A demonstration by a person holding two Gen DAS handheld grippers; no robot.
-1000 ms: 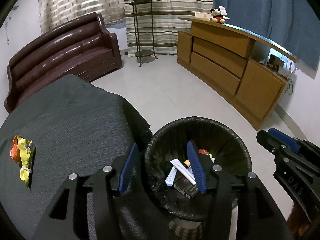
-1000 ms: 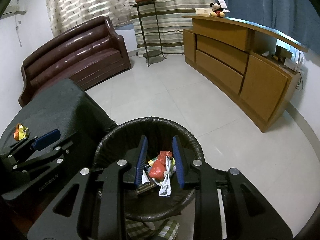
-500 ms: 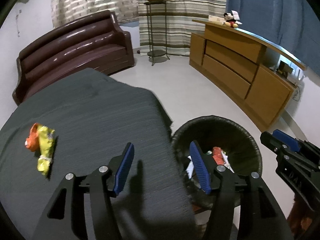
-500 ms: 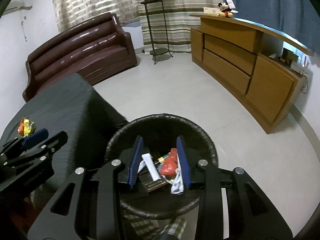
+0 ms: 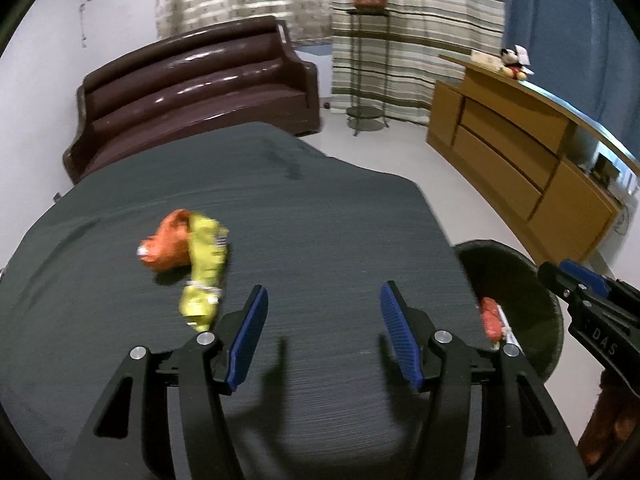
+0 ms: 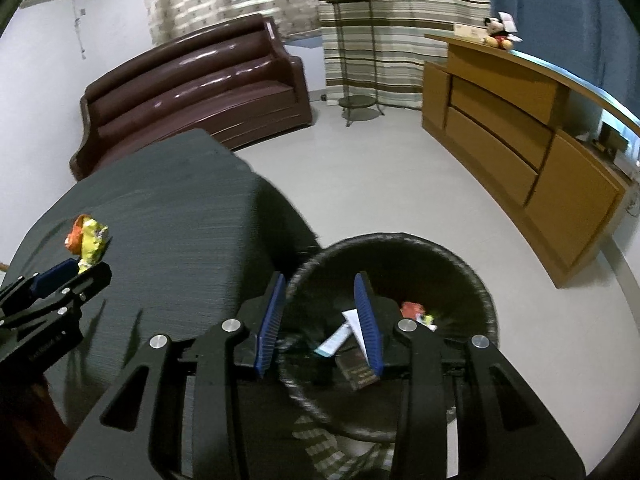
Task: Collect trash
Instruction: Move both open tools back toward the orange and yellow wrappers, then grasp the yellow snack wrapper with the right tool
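Note:
An orange wrapper and a yellow wrapper lie together on the dark cloth-covered table; they also show in the right wrist view. My left gripper is open and empty above the table, with the wrappers ahead to its left. The black trash bin stands on the floor at the table's right side and holds several pieces of trash. My right gripper is open and empty above the bin's left rim.
A brown sofa stands behind the table. A wooden counter runs along the right wall with a plush toy on top. A plant stand is by the striped curtains. Pale floor lies between.
Both grippers have swung left, away from the bin. The left one went from over the bin to over the table and the wrappers now sit closer. The right gripper's jaws opened wider.

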